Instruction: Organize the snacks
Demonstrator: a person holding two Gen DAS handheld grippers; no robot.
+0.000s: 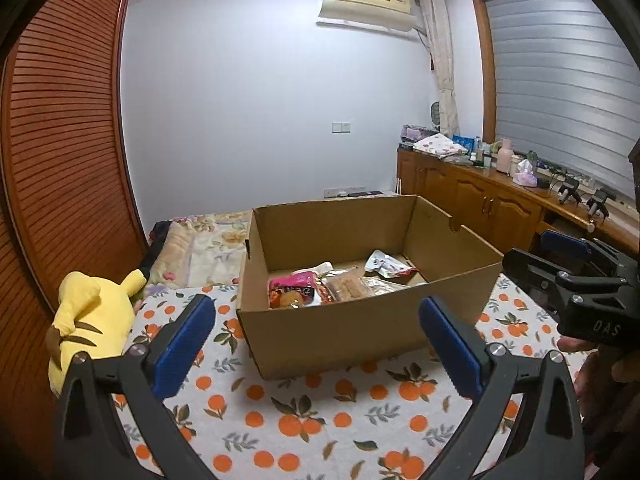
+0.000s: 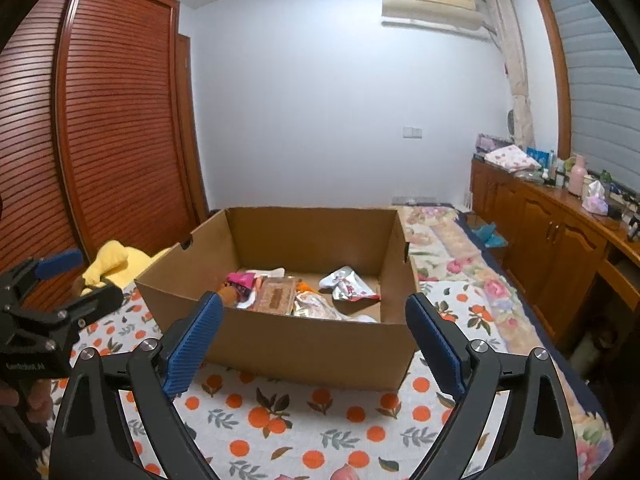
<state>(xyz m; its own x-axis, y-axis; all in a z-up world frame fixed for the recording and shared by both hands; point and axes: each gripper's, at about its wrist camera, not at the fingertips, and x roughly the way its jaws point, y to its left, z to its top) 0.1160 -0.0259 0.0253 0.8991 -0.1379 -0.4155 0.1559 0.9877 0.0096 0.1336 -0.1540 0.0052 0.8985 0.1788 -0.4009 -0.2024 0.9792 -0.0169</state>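
An open cardboard box (image 1: 352,336) stands on a bed with an orange-print sheet (image 1: 304,420). It also shows in the right wrist view (image 2: 312,344). Inside lie several snack packets: a pink packet (image 1: 294,286), a clear pack of brown bars (image 1: 352,288) and a white and pink pouch (image 1: 384,264). My left gripper (image 1: 316,320) is open and empty, in front of the box's near wall. My right gripper (image 2: 314,318) is open and empty, also in front of the box. Each gripper shows at the edge of the other's view.
A yellow plush toy (image 1: 90,320) lies left of the box. A folded floral quilt (image 1: 200,244) lies behind it. A slatted wooden wardrobe (image 1: 60,140) stands at the left. A wooden cabinet (image 2: 560,224) with bottles and clutter runs along the right.
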